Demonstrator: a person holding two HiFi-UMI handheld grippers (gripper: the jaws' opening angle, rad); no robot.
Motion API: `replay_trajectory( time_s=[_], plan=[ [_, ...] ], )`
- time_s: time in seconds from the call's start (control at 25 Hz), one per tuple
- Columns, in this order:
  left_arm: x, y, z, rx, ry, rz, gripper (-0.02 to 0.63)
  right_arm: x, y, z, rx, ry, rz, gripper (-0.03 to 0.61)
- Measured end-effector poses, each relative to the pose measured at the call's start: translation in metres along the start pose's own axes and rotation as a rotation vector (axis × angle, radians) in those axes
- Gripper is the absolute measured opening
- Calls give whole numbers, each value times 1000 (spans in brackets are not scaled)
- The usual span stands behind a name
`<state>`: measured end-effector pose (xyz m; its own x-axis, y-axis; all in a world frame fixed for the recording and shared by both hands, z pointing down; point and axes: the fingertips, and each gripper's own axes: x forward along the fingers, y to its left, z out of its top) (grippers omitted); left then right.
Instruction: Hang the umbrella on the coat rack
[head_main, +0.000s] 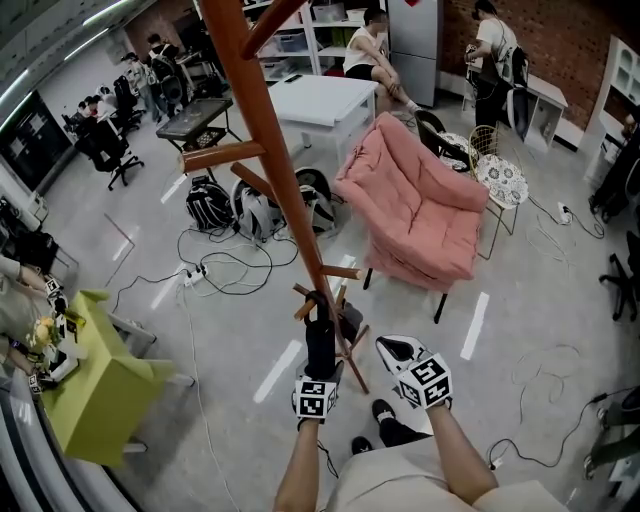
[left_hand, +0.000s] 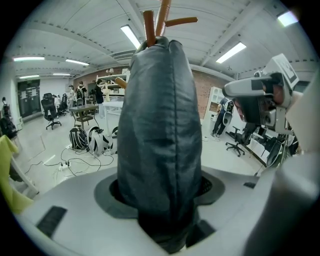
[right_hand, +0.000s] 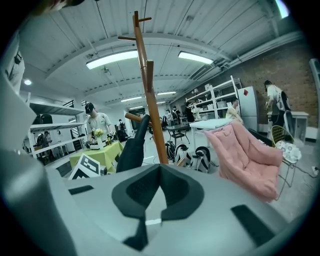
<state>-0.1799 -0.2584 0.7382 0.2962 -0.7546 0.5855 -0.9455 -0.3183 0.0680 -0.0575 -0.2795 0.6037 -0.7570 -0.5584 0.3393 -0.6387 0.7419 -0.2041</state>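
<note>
The head view is looking steeply down along the rack (head_main: 270, 120), with the left gripper (head_main: 320, 362) and right gripper (head_main: 398, 350) showing low in the centre. The left gripper view is facing upward, very near the umbrella (left_hand: 160, 135), which is filling its centre. The right gripper view is facing across the room, near the rack. All three views are sharing the rack, umbrella and backpacks (right_hand: 192, 155). The head and right gripper views are also sharing the chair (head_main: 420, 205).
</note>
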Motion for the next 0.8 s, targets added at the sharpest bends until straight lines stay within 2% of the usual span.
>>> replay_trajectory(
  time_s=[0.16, 0.52, 0.8],
  plan=[
    [6, 6, 2, -6, 4, 16, 283, -3, -4, -2, 1, 2, -4, 3],
    [16, 8, 13, 33, 11, 15, 288, -10, -14, -6, 20, 5, -29, 3],
    [16, 17, 27, 30, -12, 26, 288, -11, -16, -7, 27, 6, -35, 3]
  ],
)
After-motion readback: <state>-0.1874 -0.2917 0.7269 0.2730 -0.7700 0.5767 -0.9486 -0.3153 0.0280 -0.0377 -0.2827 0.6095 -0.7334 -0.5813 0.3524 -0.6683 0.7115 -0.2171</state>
